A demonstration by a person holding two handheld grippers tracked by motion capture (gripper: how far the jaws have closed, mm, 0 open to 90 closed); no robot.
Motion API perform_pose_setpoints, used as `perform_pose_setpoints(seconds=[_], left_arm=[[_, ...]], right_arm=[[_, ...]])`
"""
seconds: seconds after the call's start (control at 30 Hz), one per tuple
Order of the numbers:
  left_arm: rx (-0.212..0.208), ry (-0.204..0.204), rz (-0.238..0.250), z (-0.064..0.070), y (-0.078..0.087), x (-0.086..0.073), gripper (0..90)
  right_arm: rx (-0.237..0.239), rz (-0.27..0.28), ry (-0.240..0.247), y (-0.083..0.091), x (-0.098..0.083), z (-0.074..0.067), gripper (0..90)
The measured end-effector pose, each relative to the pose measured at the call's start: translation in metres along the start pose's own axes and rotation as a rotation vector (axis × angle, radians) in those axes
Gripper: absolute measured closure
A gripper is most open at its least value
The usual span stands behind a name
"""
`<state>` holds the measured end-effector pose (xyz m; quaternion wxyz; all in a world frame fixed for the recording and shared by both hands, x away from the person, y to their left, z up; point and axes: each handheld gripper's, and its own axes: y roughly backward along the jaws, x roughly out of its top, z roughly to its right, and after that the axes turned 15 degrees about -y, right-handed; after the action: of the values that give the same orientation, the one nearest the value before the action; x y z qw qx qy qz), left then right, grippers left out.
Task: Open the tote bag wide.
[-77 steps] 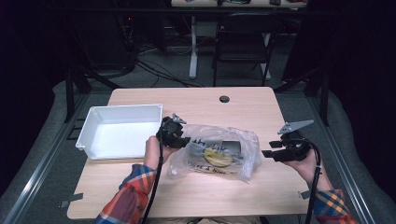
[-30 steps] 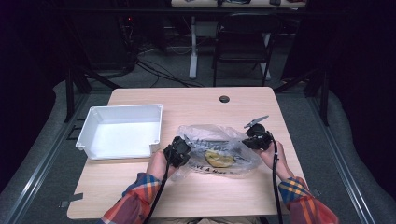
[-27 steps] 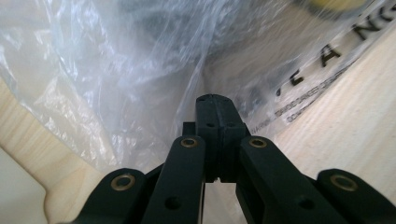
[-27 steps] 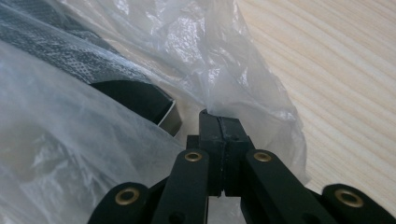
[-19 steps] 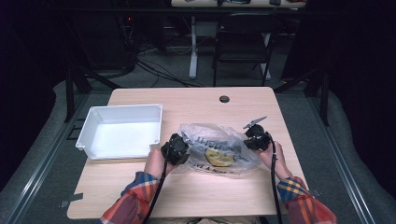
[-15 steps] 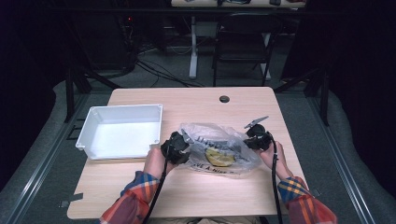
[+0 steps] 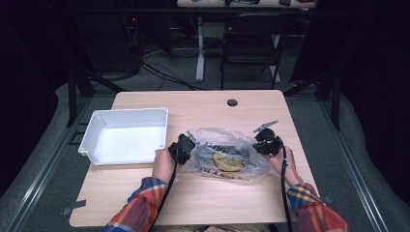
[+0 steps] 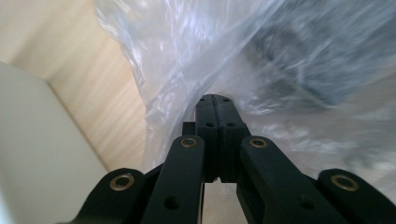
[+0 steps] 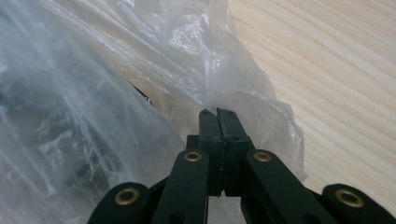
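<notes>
Both grippers, left (image 7: 180, 149) and right (image 7: 267, 143), now pinch opposite ends of the one clear plastic bag (image 7: 226, 153) with jaws fully closed; the left jaws have just closed on its film, where earlier the right hovered clear. One bag lies mid-table beside one white tray (image 7: 124, 137) on the wooden table (image 7: 208, 200) in a dark room.

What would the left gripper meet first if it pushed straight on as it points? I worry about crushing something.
The clear plastic bag it pinches; just behind the film, probably the dark blurred item inside, though depth is unclear.
</notes>
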<state>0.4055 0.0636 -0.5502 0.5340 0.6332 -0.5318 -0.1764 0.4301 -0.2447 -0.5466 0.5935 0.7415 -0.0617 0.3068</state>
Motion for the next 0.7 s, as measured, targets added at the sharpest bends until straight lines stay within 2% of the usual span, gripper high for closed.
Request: perform_pose_setpoints(seconds=[0.07, 0.13, 0.17, 0.4, 0.5, 0.53, 0.57, 0.67, 0.7], left_arm=[[-0.01, 0.001, -0.022, 0.0, -0.007, -0.001, 90.0], [-0.008, 0.003, -0.024, 0.0, -0.009, -0.002, 90.0], [-0.01, 0.004, -0.023, 0.0, -0.009, -0.002, 90.0], [-0.025, -0.008, -0.034, 0.002, -0.008, -0.003, 90.0], [-0.045, -0.021, -0.042, 0.003, -0.006, -0.002, 90.0], [-0.05, -0.024, -0.043, 0.005, -0.005, -0.002, 90.0], [-0.064, -0.027, -0.039, 0.006, -0.004, -0.002, 90.0], [-0.131, -0.046, -0.037, 0.012, 0.002, -0.003, 90.0], [-0.149, -0.068, -0.041, 0.016, 0.006, -0.003, 90.0]], right_arm=[[-0.025, -0.001, 0.01, -0.002, -0.001, 0.0, 90.0], [-0.031, -0.004, 0.001, -0.004, -0.002, 0.001, 90.0], [-0.045, -0.023, 0.012, -0.003, -0.002, 0.002, 89.9], [-0.093, -0.049, 0.004, -0.007, -0.003, 0.006, 90.0], [-0.09, -0.039, -0.013, -0.008, -0.004, 0.007, 90.0], [-0.08, -0.054, 0.003, -0.006, -0.003, 0.008, 90.0], [-0.08, -0.054, 0.003, -0.006, -0.003, 0.008, 90.0], [-0.038, -0.049, -0.004, -0.005, -0.006, 0.01, 90.0], [-0.028, -0.057, 0.007, -0.004, -0.005, 0.011, 90.0]])
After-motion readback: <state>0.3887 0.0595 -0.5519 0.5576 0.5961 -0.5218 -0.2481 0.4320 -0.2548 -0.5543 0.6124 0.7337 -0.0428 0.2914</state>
